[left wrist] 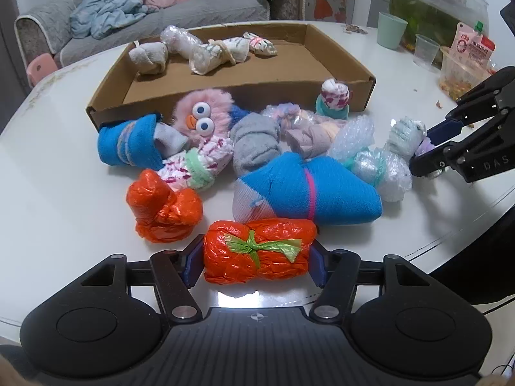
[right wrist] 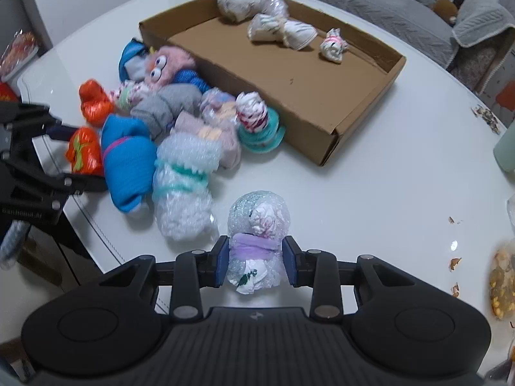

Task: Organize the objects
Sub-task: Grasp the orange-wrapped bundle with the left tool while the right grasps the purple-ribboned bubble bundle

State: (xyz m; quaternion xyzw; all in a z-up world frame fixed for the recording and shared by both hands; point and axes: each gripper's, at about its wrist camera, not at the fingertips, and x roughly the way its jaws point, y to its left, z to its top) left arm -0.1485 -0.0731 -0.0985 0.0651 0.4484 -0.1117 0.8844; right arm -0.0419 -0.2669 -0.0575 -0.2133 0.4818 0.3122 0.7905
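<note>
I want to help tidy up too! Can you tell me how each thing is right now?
Left gripper: shut on the orange bundle with green tie, on the table.
Right gripper: shut on the bubble-wrap bundle with purple band, on the table.
Cardboard tray: open-topped, a few pale bundles along its far side.
Pink fuzzy toy: lying in the pile, outside the tray.
Big blue sock bundle: on the table, pink band around it.

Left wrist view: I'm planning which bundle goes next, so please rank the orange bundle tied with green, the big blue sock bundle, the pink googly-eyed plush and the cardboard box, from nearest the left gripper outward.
1. Orange bundle tied with green: between the left gripper pads.
2. Big blue sock bundle: just behind, slightly right.
3. Pink googly-eyed plush: farther back, left of centre.
4. Cardboard box: behind the pile.
</note>
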